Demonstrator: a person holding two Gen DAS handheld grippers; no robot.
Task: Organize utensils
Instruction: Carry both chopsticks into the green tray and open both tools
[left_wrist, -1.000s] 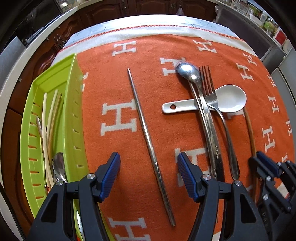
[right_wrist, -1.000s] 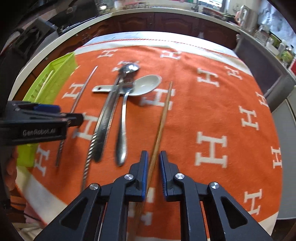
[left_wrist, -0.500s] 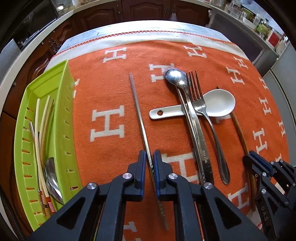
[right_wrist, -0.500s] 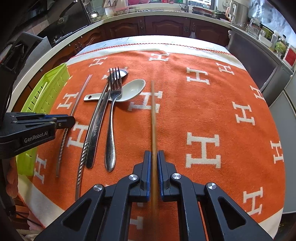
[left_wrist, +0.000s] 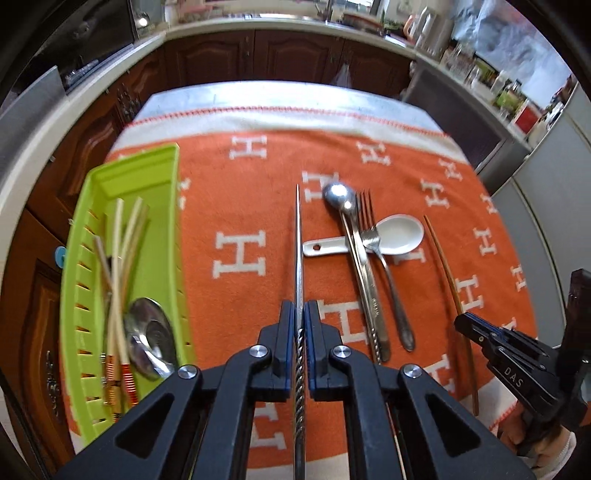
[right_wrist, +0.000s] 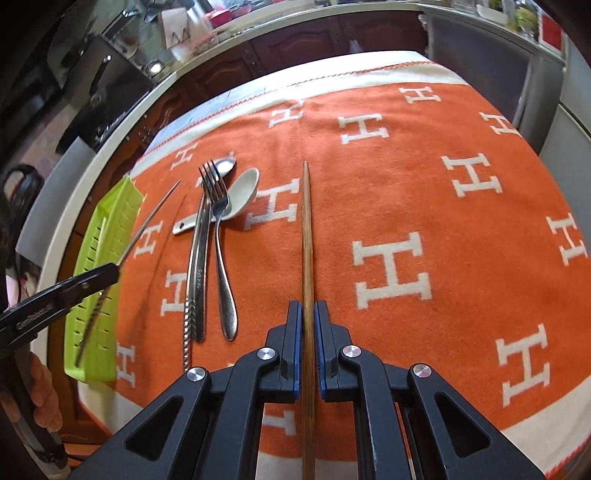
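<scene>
Now, through my left wrist camera, my left gripper (left_wrist: 300, 354) is clamped on the metal chopstick (left_wrist: 298, 258), pads pressing its twisted end, the smooth taper running out ahead over the orange cloth (left_wrist: 236, 206). Steel this thin is stiff and light, and I judge it slippery; the twisted section is the best place to hold, since the ridges give the pads something to bite. Held so near one end, I expect it to want to pivot, so I would keep the squeeze firm. To my left sits the green tray (left_wrist: 162, 192), already carrying pale chopsticks and a metal spoon. On the cloth lie a steel spoon (left_wrist: 341, 199), a fork (left_wrist: 369, 229) and a white ceramic spoon (left_wrist: 399, 236), overlapping one another; the ceramic one I judge fragile.

Through my right wrist camera, my right gripper (right_wrist: 306, 354) is closed on the wooden chopstick (right_wrist: 306, 229), gripped partway along its shaft. Wood is light, stiff and less slick than steel, so this hold should be secure. The tray (right_wrist: 110, 229) lies well off to the left, beyond the cutlery.
</scene>
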